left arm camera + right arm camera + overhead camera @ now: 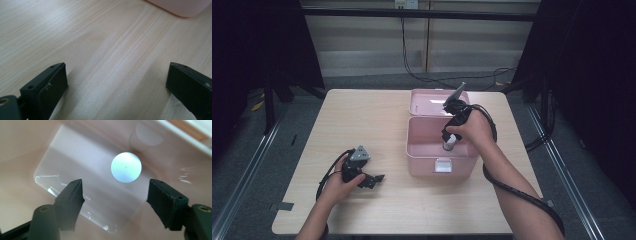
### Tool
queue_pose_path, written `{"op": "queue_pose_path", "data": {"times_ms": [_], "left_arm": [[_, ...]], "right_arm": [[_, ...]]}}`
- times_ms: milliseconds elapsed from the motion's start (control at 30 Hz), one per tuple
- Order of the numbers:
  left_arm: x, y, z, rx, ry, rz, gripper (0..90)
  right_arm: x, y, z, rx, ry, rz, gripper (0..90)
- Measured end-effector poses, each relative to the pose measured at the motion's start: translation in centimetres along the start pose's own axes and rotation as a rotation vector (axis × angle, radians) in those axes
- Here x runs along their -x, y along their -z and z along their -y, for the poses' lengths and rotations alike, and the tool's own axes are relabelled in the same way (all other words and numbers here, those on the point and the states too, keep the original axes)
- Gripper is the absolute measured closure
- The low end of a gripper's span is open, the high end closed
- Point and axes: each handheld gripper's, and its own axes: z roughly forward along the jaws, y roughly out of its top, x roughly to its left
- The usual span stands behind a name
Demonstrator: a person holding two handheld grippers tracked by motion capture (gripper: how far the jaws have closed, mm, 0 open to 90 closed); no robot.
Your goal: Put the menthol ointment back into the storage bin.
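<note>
Nearest the person, the left tongs (373,178) rest low on the worktop (362,125), jaws spread wide with bare wood between them; nothing is gripped. In the left gripper view the left tongs (116,80) point across the grain toward a rounded corner of the pink box (182,6), which lies ahead and to that camera's right, well apart from the jaws.

Farther in, the right hand (474,129) holds the right tongs (449,142) down inside the open pink box (427,150). In the right gripper view the right tongs (115,195) are released, with nothing between the jaws. Just beyond them, slightly right of the midline, sits a small white bottle (126,167), seen end-on as a pale round disc. So its long axis seems to run straight along the camera's line, meaning it stands upright on the box floor and the tongs come at it from above. The right hand is plainly the nearer one; any grasp would mean dropping further and shifting a little toward the right jaw.

Hard to read: the bottle's body is hidden beneath its own top, and a faint second round shape above it may be a reflection on the glossy wall. In the high view the hand covers most of the bottle (448,146). At the far side stands the raised lid (432,102).
</note>
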Motion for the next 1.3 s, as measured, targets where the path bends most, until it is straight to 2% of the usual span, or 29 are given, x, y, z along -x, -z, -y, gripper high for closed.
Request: {"op": "queue_pose_path", "data": {"times_ms": [167, 200, 300, 433, 467, 767, 1033, 1300], "left_arm": [[0.0, 0.0, 0.0, -0.001, 0.002, -0.001, 3.1], [0.0, 0.0, 0.0, -0.001, 0.002, -0.001, 3.1], [0.0, 0.0, 0.0, -0.001, 0.001, 0.0, 3.1], [0.0, 0.0, 0.0, -0.001, 0.002, -0.001, 3.1], [0.0, 0.0, 0.0, -0.001, 0.002, -0.001, 3.1], [0.0, 0.0, 0.0, 0.001, 0.003, -0.003, 3.2], [0.0, 0.0, 0.0, 0.001, 0.003, -0.004, 3.1], [0.0, 0.0, 0.0, 0.001, 0.002, -0.003, 3.1]], "right_arm": [[0.1, 0.7, 0.1, 0.002, 0.041, -0.018, 23.7], [0.2, 1.0, 0.2, 0.012, 0.07, -0.016, 21.0], [0.2, 1.3, 0.4, 0.015, 0.082, -0.019, 20.8], [0.2, 1.9, 0.7, 0.017, 0.124, -0.012, 20.6], [0.2, 2.2, 1.0, 0.03, 0.14, -0.023, 20.6], [0.3, 3.4, 2.2, 0.028, 0.178, -0.045, 20.7], [0.6, 4.3, 4.0, -0.01, 0.225, -0.064, 20.9], [0.9, 5.3, 5.2, 0.0, 0.256, -0.07, 20.1]]}}
